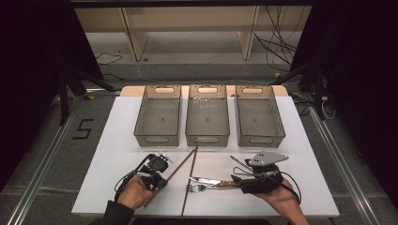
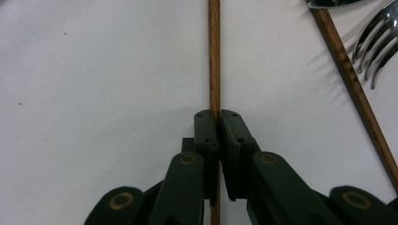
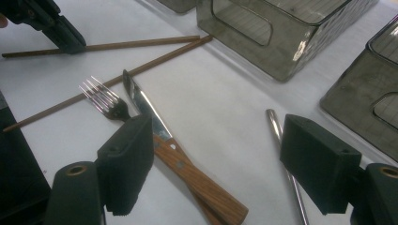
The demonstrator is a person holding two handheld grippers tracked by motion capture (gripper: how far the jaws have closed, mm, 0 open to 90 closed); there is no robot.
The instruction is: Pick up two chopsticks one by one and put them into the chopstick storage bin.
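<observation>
Two brown wooden chopsticks lie crossed near their far ends on the white table. My left gripper (image 1: 163, 179) (image 2: 218, 117) is shut on the left chopstick (image 1: 176, 171) (image 2: 214, 56), which runs straight out between the pads. The other chopstick (image 1: 189, 180) (image 2: 349, 75) lies just right of it. A fork (image 1: 196, 188) (image 3: 103, 101) and a wooden-handled knife (image 1: 209, 181) (image 3: 162, 138) lie in front of my right gripper (image 1: 239, 174) (image 3: 218, 129). That gripper stands open over the knife handle, and a thin metal handle (image 1: 239, 162) (image 3: 281, 140) lies by its other jaw.
Three grey see-through bins stand in a row at the back of the table: left bin (image 1: 157, 139), middle bin (image 1: 207, 139), right bin (image 1: 261, 139). The table's front edge runs just behind both hands. Cables lie on the floor beyond.
</observation>
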